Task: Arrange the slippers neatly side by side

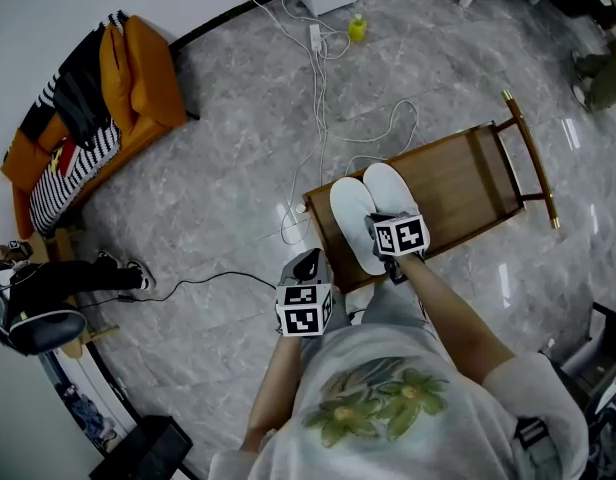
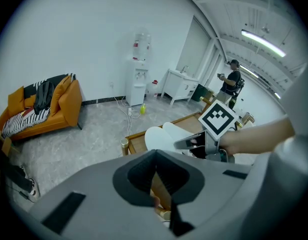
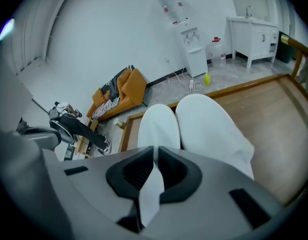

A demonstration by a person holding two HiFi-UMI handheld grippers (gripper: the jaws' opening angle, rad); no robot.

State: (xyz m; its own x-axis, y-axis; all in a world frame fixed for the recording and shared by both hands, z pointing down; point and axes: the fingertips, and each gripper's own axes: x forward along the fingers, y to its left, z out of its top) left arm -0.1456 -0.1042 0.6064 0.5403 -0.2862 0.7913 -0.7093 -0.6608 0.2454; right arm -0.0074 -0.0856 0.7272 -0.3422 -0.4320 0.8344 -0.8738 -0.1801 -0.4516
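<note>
Two white slippers lie side by side, toes pointing away, on a low wooden table: the left slipper and the right slipper. My right gripper sits over their heel ends. In the right gripper view its jaws are shut on a thin white edge of a slipper, seemingly the left slipper; the right slipper lies beside it. My left gripper hangs off the table's near left corner, shut and empty.
Cables and a power strip run over the grey floor beyond the table. An orange sofa with clothes stands at the far left. A yellow bottle stands by a white dispenser. Black shoes lie left. A person stands far off.
</note>
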